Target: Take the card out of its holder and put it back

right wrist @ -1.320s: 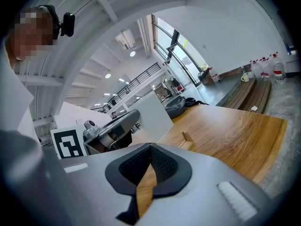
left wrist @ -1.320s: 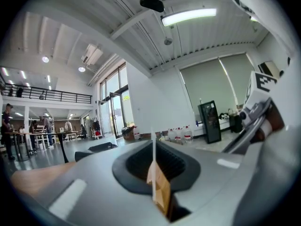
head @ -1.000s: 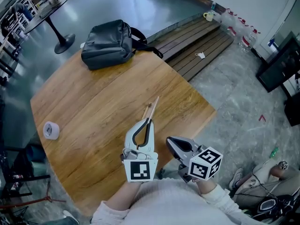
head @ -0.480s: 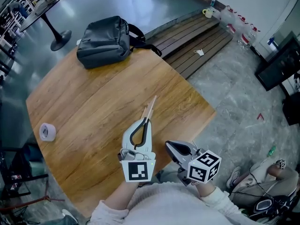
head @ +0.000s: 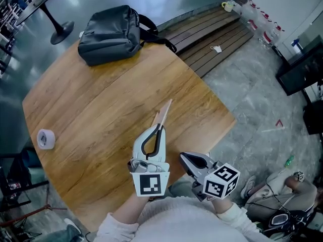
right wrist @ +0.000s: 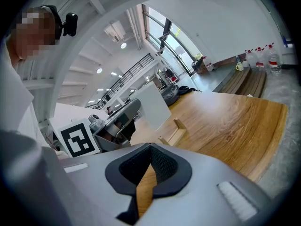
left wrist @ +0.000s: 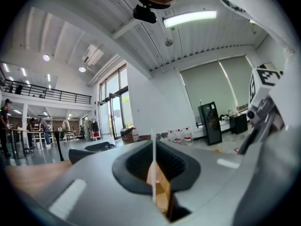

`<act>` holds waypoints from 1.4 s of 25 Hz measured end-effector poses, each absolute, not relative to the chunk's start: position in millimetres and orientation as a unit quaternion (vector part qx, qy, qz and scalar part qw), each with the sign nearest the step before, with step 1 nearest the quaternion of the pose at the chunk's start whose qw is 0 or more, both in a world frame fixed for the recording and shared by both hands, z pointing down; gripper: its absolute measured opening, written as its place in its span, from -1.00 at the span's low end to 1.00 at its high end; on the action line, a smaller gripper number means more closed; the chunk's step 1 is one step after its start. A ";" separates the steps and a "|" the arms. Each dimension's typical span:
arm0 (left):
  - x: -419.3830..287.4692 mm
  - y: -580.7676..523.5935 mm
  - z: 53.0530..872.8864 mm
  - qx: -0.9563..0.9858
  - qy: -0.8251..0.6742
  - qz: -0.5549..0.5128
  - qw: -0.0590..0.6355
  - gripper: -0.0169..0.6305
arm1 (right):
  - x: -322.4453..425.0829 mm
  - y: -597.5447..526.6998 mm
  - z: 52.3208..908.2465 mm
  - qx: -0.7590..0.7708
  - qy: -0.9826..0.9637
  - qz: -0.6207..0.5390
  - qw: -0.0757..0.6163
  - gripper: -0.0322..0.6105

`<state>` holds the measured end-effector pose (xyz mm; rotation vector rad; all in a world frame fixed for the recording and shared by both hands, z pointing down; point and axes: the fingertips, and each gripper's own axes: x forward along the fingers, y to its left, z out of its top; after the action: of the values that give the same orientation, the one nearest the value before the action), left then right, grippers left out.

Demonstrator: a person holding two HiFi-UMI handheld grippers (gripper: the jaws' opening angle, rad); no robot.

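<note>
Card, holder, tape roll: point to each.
card (right wrist: 151,108), right gripper view, middle of its white face.
holder (right wrist: 172,135), right gripper view, its wooden base.
tape roll (head: 48,139), head view, its white outer side.

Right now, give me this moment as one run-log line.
left gripper: shut on card | right gripper: shut, empty | holder: on table | card in slot: cannot tell

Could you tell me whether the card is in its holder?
Out: the left gripper, jaws shut, holds the card, lower edge above the holder.
</note>
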<state>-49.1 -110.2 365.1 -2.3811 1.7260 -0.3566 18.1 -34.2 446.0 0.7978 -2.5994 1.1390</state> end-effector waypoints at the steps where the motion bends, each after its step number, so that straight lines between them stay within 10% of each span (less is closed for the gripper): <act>1: -50.1 -109.4 366.9 -0.801 0.580 -0.119 0.090 -0.89 | 17.1 -34.3 447.1 0.270 -0.877 0.386 0.097 -0.91; 35: -53.9 -107.9 391.4 -0.819 0.562 -0.088 0.072 -0.89 | 14.4 -22.0 464.3 0.270 -0.863 0.408 0.124 -0.91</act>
<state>-53.9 -107.9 391.4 -2.4623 1.6879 -0.2650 14.4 -22.0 464.3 0.7879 -2.5165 1.1896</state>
